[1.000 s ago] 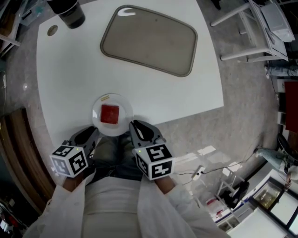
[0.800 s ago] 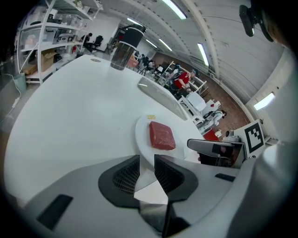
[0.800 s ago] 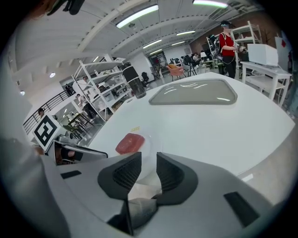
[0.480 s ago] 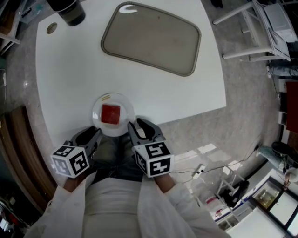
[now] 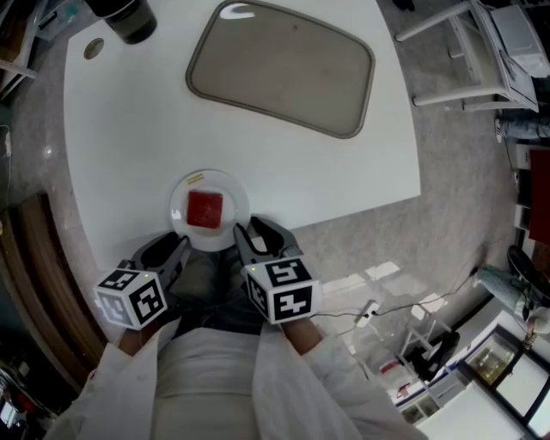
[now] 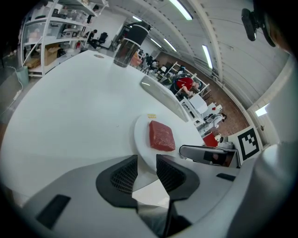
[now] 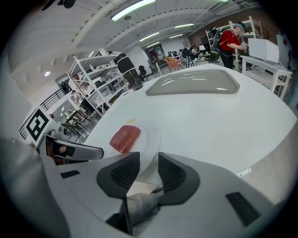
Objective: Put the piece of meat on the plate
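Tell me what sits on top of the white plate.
A red piece of meat lies on the plate, a small yellow mark beside it. The plate surface under the meat is covered.

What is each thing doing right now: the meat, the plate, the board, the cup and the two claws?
Plate: on the table, near its edge.
Meat: lying flat on the plate.
Board: bare, far side.
Cup: standing upright.
Left claw: open, holding nothing.
Right claw: opening, nothing between its pads.
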`<state>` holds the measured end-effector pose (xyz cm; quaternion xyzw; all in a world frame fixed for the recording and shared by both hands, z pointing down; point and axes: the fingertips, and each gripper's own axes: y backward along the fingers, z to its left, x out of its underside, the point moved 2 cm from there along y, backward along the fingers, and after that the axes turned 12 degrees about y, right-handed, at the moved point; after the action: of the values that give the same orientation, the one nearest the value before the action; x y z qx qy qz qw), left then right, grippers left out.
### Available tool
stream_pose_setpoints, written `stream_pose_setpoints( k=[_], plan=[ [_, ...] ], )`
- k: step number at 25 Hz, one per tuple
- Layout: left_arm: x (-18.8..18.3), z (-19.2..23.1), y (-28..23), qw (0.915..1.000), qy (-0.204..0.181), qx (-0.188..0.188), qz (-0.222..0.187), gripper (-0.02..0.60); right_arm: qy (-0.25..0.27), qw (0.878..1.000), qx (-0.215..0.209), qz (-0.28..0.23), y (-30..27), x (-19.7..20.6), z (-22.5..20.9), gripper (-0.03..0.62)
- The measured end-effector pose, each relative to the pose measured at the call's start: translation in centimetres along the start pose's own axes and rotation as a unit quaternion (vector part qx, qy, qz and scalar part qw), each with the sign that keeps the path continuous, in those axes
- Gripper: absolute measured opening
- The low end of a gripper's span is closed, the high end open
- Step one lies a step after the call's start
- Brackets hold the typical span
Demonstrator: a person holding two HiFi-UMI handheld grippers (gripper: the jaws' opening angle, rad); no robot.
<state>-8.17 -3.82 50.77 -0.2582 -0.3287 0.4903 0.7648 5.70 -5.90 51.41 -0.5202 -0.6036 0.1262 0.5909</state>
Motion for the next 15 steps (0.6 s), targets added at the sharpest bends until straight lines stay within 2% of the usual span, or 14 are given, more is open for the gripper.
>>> stream_pose_setpoints(
  k=[9,15],
  plan=[
    [-0.10,0.00,-0.11,0.9996,0.019,0.004,-0.020,0.107,0.011,1.000,0.007,0.000,-0.13,0.05,0.17,0.110],
    [-0.23,-0.05,-0.31,0.9997,0.003,-0.004,-0.023,0.107,-0.006,1.000,0.011,0.001,-0.14,0.00,-0.09,0.109]
  ],
)
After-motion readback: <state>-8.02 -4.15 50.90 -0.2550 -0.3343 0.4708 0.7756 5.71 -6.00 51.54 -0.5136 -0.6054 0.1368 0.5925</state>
